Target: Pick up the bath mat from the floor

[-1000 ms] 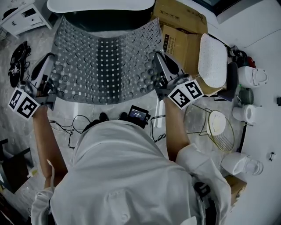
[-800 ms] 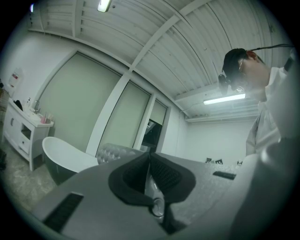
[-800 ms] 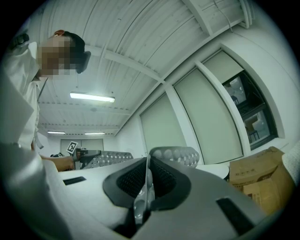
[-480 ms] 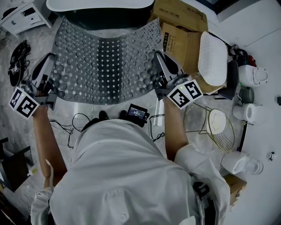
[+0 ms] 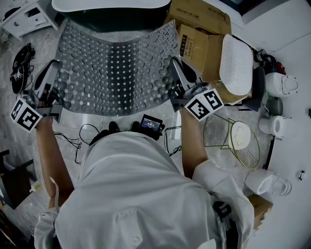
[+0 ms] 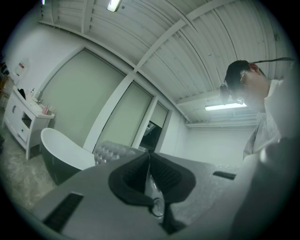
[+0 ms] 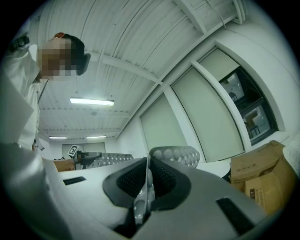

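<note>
Left gripper: jaws closed flat on a thin, translucent edge of the bath mat, no gap between the pads. Right gripper: same grip, jaws pinched on the opposite edge, with the mat's studded surface curling up just beyond.

From above, the left gripper sits at the mat's 9 o'clock side and the right gripper at 3 o'clock. The grey studded bath mat is stretched between them like a sheet. The near edge is clearly raised off the marble floor.

The far edge runs toward the bathtub at 12 o'clock; I cannot tell whether it clears the floor. Cardboard boxes stand at 2 o'clock.

Progress, judged: grasp done on both sides, lift mostly done. What is left is to raise it fully clear.
</note>
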